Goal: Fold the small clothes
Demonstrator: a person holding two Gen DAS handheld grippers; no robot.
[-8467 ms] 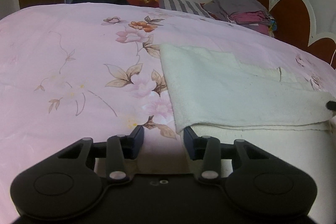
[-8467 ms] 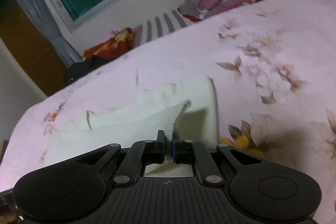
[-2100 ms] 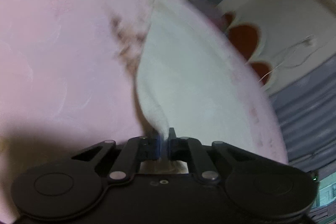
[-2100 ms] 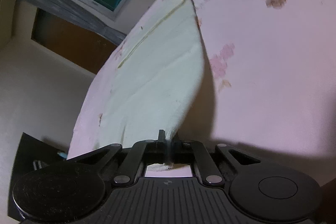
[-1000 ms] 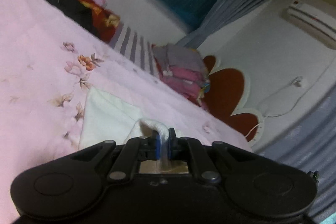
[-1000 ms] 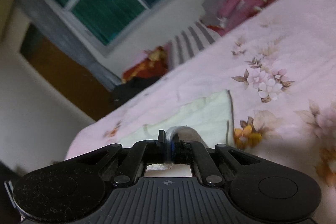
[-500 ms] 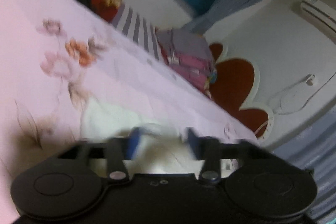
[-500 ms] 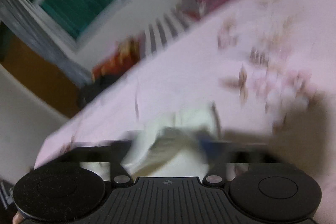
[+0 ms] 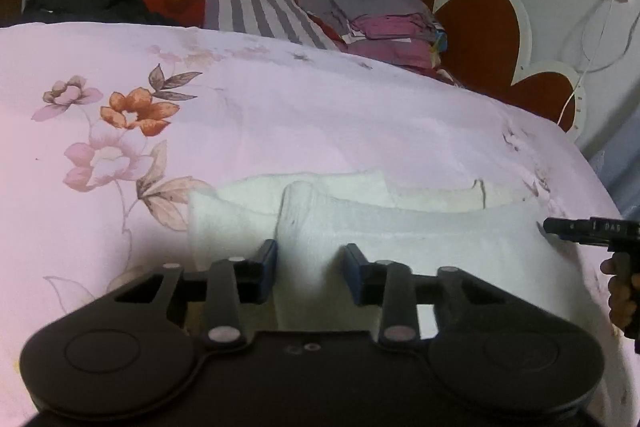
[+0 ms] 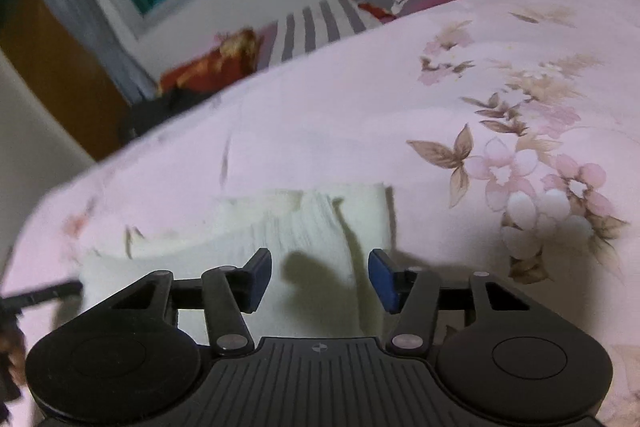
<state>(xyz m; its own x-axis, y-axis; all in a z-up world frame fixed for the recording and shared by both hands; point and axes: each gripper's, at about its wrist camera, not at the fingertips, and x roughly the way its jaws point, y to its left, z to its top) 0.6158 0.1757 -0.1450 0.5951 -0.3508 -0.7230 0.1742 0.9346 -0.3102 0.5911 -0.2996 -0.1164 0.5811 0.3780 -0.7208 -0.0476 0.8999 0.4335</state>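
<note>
Two hand-held grippers are in my hands, and both stand parted with nothing pinched. In the left wrist view the left hand-held gripper [image 9: 310, 267] has its blue pads on either side of a raised ridge of the cream garment [image 9: 400, 227], but the pads do not press on it; its jaws have just been closing. In the right wrist view the right hand-held gripper [image 10: 320, 277] is a little wider, and its jaws have also just been closing, with cloth lying below the gap and not clamped.

The cream garment lies flat on the pink floral bed cover [image 9: 280, 115], directly ahead of both tools and just beyond their tips. Its long axis runs across my view, from the left tool to the right tool (so each one stands at one end). The near layer is already folded over the far layer, whose edge shows behind it. I judge that the next fold must be taken along this long axis, and both hands are equally near.

Further away, at the head of the bed, I see a stack of folded clothes [image 9: 384, 23] and a striped pillow [image 9: 260, 7].
</note>
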